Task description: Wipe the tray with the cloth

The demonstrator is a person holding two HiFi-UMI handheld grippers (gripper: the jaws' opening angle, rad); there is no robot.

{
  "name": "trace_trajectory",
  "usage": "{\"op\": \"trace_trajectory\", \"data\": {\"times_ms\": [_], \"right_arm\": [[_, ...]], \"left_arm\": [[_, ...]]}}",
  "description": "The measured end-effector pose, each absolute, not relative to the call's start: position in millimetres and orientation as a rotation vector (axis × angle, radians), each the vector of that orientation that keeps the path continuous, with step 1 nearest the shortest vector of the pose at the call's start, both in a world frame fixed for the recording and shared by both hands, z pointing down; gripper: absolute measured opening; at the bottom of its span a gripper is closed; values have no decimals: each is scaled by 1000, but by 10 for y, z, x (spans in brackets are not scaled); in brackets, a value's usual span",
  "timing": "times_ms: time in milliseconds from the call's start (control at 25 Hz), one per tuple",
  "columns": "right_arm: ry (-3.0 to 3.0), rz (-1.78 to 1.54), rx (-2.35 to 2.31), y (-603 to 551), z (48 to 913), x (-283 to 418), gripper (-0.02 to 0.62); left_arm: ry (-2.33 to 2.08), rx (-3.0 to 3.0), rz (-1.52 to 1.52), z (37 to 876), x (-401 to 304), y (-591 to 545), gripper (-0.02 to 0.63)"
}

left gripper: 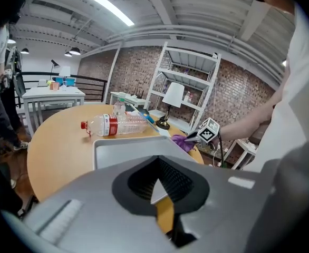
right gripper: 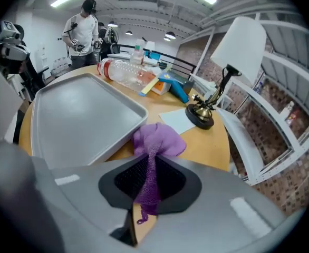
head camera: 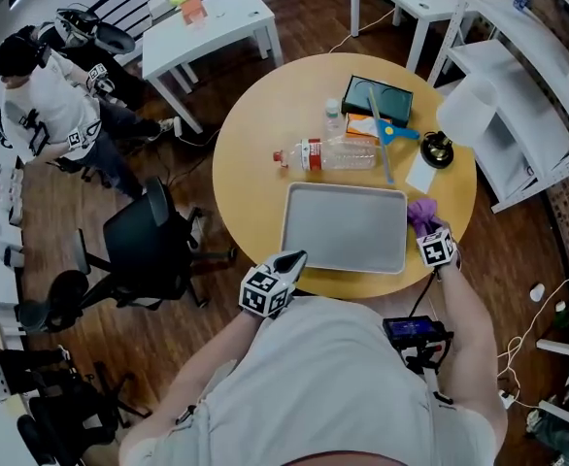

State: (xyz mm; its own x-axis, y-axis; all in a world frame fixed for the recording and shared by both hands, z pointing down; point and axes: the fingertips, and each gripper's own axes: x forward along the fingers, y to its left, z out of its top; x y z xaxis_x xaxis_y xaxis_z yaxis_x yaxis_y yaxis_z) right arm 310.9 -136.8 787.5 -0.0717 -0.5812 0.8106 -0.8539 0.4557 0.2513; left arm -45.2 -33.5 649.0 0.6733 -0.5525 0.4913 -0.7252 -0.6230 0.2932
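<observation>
1. The tray [head camera: 343, 226] lies flat on the round wooden table [head camera: 251, 168], low in the middle of the head view. Its grey floor is bare.
2. The cloth [head camera: 421, 215], purple and bunched, sits on the table touching the tray's right rim. In the right gripper view it [right gripper: 157, 141] lies at centre, beside the tray's corner and outside it.
3. The right gripper [head camera: 427, 231] is clamped on the cloth. In its own view the jaws [right gripper: 146, 188] pinch a twisted strip of the fabric, and the rest spreads out on the tabletop beyond.
4. The left gripper [head camera: 292, 260] is at the tray's lower-left corner. In its own view the jaws [left gripper: 157, 191] are closed on the tip of that corner's rim.
5. A clear plastic bottle [head camera: 328, 153] with a red cap and red label lies on its side above the tray. What is in it cannot be told.
6. To the upper right stand a lamp [head camera: 464, 115] with a white shade and, beneath it, a white sheet of paper [head camera: 421, 175].
</observation>
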Motion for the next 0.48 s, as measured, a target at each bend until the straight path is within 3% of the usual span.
{"op": "trace_trajectory", "data": {"times_ms": [240,480], "right_arm": [[-1860,74,1200,-1414,7200,2739,43],[-2015,-218,932,-1306,6948,1916,43]], "left_arm": [[-973,2422,466,6498,-408,-300,0],[-1018,2388,444,6528,-558,-276,0]]}}
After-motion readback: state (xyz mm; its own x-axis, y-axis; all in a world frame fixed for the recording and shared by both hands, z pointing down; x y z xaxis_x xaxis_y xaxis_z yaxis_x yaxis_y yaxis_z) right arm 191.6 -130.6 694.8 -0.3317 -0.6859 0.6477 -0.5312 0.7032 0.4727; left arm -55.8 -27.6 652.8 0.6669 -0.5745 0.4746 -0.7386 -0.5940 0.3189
